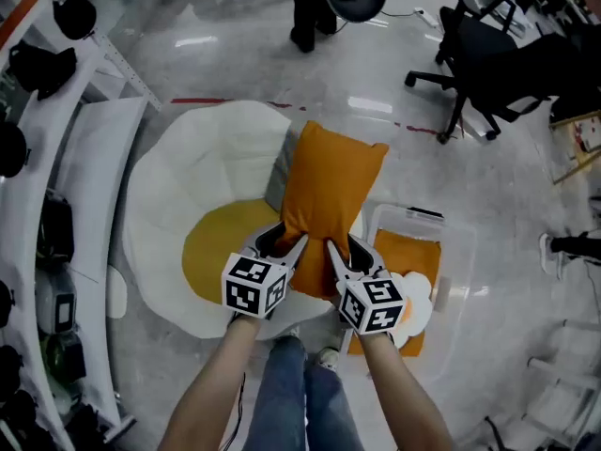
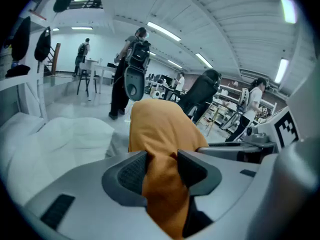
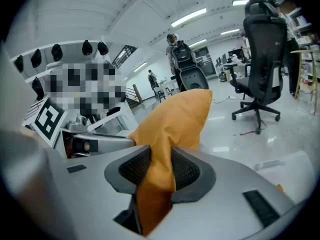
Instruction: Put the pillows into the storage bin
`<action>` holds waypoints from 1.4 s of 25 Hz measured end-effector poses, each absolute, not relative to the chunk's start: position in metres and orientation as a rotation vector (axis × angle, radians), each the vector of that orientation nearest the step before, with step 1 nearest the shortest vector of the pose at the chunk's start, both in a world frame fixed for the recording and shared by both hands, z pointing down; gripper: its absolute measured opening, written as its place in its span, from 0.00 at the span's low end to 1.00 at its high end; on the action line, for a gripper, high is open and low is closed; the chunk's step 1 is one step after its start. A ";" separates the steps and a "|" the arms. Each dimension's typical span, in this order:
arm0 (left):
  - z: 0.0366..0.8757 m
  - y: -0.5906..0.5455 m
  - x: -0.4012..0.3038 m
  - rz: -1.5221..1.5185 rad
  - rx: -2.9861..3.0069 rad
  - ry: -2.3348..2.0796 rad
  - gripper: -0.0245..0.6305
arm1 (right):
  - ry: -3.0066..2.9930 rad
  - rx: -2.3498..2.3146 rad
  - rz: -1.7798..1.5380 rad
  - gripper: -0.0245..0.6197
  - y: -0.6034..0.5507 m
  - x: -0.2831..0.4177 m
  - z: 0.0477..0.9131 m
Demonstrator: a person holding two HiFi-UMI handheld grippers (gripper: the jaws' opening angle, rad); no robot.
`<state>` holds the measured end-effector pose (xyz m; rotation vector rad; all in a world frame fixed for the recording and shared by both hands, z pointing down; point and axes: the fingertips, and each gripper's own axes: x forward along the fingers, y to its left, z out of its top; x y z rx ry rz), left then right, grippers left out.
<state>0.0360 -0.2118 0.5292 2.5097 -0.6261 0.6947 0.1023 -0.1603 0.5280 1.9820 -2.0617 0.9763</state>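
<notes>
Orange fabric bunches between the jaws of the left gripper (image 1: 282, 244) and the right gripper (image 1: 344, 252). Both are clamped on the near edge of the pillow (image 1: 329, 191), held aloft over the white cushion (image 1: 188, 186), just beside the storage bin (image 1: 458, 252). It looks light and soft, likely to sag, so 2 spaced edge grips suit it.
</notes>
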 end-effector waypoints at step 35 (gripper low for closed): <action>0.815 0.157 0.284 1.251 2.548 0.215 0.33 | -1.236 2.600 1.391 0.30 0.238 0.308 0.816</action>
